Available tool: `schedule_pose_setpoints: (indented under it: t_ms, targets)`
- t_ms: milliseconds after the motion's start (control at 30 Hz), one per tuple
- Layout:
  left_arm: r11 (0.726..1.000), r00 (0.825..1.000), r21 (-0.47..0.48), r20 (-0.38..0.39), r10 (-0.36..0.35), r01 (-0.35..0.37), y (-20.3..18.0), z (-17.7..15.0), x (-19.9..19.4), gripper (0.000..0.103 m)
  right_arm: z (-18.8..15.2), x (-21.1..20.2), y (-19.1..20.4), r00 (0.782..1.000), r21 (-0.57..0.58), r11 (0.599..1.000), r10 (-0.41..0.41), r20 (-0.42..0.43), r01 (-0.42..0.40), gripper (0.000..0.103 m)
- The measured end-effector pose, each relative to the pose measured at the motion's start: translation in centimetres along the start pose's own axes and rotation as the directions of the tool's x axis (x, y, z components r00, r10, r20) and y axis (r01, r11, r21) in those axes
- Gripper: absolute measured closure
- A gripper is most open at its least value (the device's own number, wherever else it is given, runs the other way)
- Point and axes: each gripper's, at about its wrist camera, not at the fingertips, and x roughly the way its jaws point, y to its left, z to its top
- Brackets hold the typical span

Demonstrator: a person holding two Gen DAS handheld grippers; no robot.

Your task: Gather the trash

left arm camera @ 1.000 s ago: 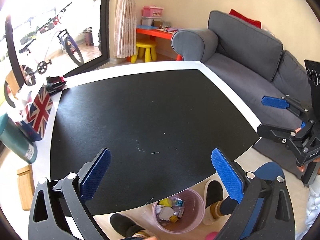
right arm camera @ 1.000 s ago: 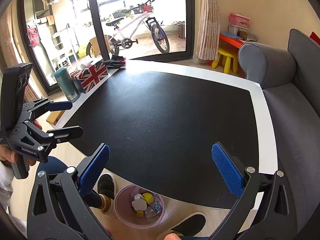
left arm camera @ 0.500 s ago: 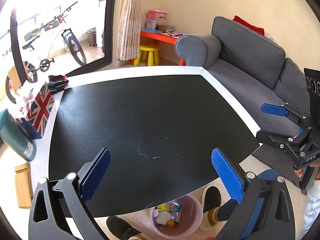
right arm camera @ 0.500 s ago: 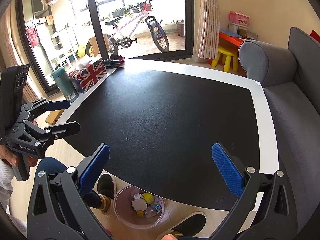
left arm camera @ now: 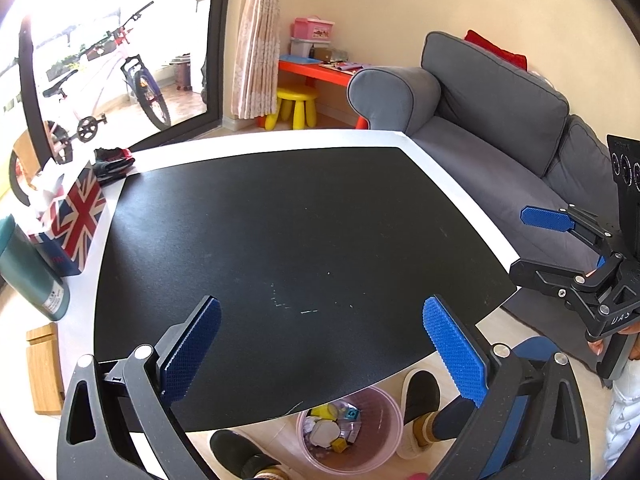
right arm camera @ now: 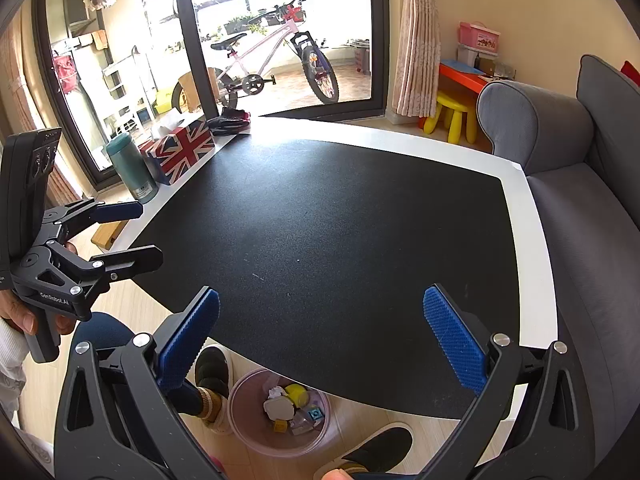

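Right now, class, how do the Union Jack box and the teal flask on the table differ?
The Union Jack box is rectangular and patterned red, white and blue; the teal flask is a plain cylinder. The box lies low, the flask stands upright and taller. Both sit on the table's white border.

Both wrist views look down across the black mat [left arm camera: 288, 232] [right arm camera: 340, 240], sharing it.

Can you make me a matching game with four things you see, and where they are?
Things:
1. pink bin
2. flag box
3. yellow stool
4. left gripper

Places:
A. beside the green bottle
B. open above the black mat
C. on the floor, holding trash
D. by the red desk

Pairs: 1-C, 2-A, 3-D, 4-B
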Motion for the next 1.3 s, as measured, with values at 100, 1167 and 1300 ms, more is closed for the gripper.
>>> schedule_pose_setpoints:
  t_ms: [100, 1167, 1300]
  targets:
    - [1.0, 1.0, 0.005, 0.0, -0.001, 0.001, -0.14, -0.01, -0.02, 0.006, -0.01, 0.01, 0.01, 1.0, 0.002, 1.0, -0.001, 0.0, 0.001, 0.003]
    - [1.0, 1.0, 0.011, -0.006, -0.001, 0.001, -0.34, 0.12, 0.13, 0.006, 0.01, -0.1, 0.14, 1.0, 0.003, 1.0, 0.0, 0.0, 0.0, 0.003]
    - [1.0, 1.0, 0.012, -0.005, -0.003, 0.003, -0.35, 0.12, 0.1, 0.006, 0.0, -0.07, 0.13, 1.0, 0.003, 1.0, 0.0, 0.0, 0.0, 0.003]
